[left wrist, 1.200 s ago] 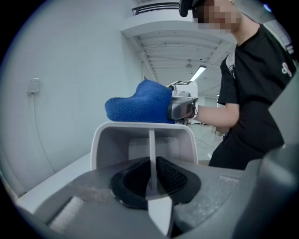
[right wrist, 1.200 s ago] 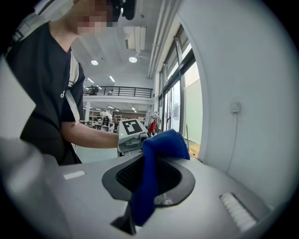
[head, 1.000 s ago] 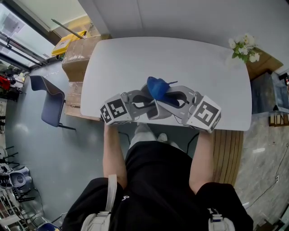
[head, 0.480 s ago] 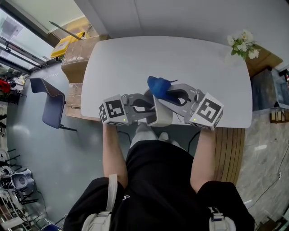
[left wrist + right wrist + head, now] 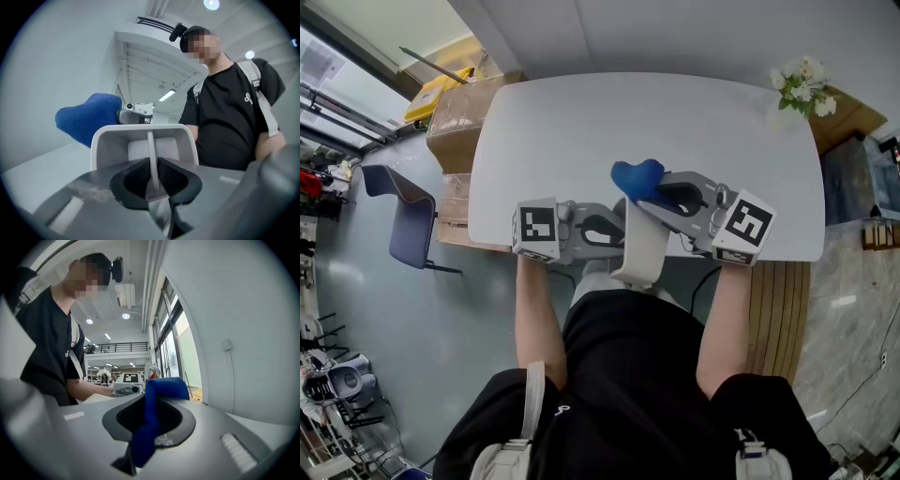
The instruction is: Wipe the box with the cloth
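Left tongs [image 5: 619, 232] were clamped on the white box [image 5: 639, 255], and my left gripper view confirmed it: both dark pads pinched tight on one thin wall of the box [image 5: 140, 132], with its open, rounded rim facing back at the camera. From the head view the box was held at lower centre of the frame, at the near edge of the white worktop [image 5: 647, 122], and its lower end hung out past that edge over the person's lap. I couldn't tell whether it touched the worktop at all.

Right tongs [image 5: 647, 192] came in from the right of the frame, closed on the blue cloth [image 5: 636, 176]. In the right gripper view the cloth [image 5: 164, 389] ran down between the pads as a pinched fold, with a bunched lump sticking out above them. That lump sat right at the box's far end in the head view, just above it in the frame. In the left gripper view the cloth [image 5: 89, 117] showed behind the box's upper left corner; contact I could not confirm.

Both tongs pointed inward toward each other, marker cubes outermost. Off the worktop, a bunch of white flowers [image 5: 802, 89] stood at upper right, cardboard cartons [image 5: 459, 117] at upper left, and a dark chair [image 5: 403, 211] on the floor to the left.
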`<move>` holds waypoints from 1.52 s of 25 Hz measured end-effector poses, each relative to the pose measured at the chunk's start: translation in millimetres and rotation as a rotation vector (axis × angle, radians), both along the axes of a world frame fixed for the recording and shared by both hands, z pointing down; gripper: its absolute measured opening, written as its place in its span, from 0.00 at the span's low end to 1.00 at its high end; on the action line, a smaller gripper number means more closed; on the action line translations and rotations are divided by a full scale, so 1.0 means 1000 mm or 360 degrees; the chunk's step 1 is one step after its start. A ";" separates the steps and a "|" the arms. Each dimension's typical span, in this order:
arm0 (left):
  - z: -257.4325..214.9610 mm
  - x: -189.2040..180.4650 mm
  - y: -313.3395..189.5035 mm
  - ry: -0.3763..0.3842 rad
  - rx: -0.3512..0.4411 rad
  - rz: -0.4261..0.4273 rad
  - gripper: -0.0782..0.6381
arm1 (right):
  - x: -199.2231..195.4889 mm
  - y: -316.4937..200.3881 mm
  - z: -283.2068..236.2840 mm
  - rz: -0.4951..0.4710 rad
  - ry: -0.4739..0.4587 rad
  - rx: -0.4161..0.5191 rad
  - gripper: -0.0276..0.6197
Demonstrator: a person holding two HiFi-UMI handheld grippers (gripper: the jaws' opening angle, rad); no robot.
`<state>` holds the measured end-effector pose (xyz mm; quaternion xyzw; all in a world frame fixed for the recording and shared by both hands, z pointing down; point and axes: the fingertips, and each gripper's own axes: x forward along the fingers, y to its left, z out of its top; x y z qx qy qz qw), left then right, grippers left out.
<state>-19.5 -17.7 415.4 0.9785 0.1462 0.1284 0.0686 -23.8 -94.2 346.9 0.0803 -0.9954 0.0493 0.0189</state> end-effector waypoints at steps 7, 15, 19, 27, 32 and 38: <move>-0.015 0.007 0.012 0.0124 -0.0079 0.0114 0.18 | 0.017 0.004 -0.007 -0.0046 -0.0209 -0.0094 0.13; -0.051 0.004 0.015 0.0390 -0.0121 0.0116 0.18 | 0.024 0.003 -0.007 -0.0053 -0.0338 -0.0158 0.13; -0.069 -0.002 0.011 0.0565 -0.0095 0.0096 0.18 | 0.022 0.004 -0.004 -0.0072 -0.0374 -0.0192 0.13; -0.093 -0.015 0.011 0.0861 -0.0086 0.0073 0.18 | 0.017 0.014 -0.001 -0.0120 -0.0384 -0.0190 0.13; -0.107 -0.024 0.003 0.0986 -0.0062 -0.0025 0.18 | 0.009 0.020 0.000 -0.0157 -0.0356 -0.0180 0.13; -0.115 -0.025 -0.017 0.1019 -0.0003 -0.0223 0.18 | 0.006 0.021 0.001 -0.0162 -0.0348 -0.0186 0.13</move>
